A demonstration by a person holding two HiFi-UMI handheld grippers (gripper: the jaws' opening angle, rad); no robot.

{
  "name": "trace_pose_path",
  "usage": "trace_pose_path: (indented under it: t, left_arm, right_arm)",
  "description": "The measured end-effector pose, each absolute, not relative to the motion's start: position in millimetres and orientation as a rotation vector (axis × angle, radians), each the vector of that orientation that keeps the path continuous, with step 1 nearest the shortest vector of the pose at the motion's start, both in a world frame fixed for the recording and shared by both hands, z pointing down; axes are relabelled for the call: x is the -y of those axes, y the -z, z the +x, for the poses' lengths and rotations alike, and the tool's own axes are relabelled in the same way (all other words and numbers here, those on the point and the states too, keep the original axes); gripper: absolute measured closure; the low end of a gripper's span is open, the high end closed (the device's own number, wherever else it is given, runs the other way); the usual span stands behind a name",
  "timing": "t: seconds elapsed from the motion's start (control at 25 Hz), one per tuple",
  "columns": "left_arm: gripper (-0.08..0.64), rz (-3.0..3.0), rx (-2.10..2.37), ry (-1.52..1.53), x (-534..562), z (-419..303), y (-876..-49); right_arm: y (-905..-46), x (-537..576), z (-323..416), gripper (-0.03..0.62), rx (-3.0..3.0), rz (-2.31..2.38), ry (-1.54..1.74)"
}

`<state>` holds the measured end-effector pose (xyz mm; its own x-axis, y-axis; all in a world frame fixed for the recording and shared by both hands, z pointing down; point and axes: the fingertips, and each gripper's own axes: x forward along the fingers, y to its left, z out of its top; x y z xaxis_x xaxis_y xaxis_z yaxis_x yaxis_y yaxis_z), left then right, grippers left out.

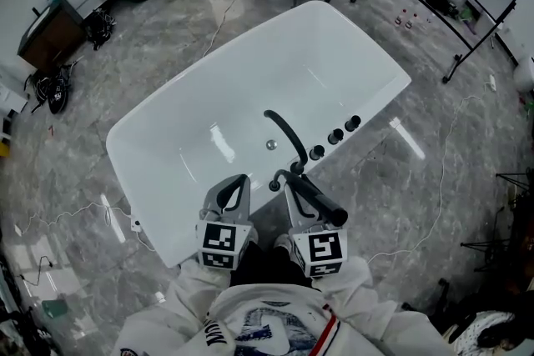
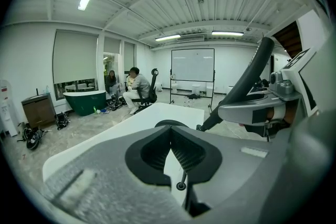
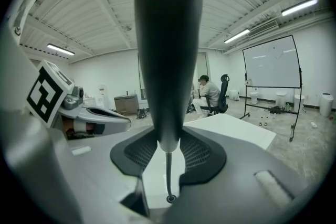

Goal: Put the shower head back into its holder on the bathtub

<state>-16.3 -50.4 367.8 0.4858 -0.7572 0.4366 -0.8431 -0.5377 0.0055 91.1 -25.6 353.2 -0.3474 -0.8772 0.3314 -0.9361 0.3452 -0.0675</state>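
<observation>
Right fingers [image 3: 137,153], shower head [image 3: 168,60] clamped between

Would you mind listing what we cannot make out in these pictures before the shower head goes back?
Shower head spray face: right gripper view, cut off by the top edge.
Its hose: head view, not traceable; the right tongs cover the near rim.
Holder on the bathtub rim: head view, too small to pick out beside the tongs.
</observation>
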Motion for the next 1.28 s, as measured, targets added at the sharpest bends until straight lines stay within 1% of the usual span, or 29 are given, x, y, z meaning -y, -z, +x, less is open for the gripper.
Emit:
trace_pose_path:
  t: [1.28]
  left_arm:
    - [0.560, 2.543, 1.153, -0.580, 73, -23, -437]
  right_arm:
    - [-425, 22, 65, 0.454, 2.162, 1.698, -0.460]
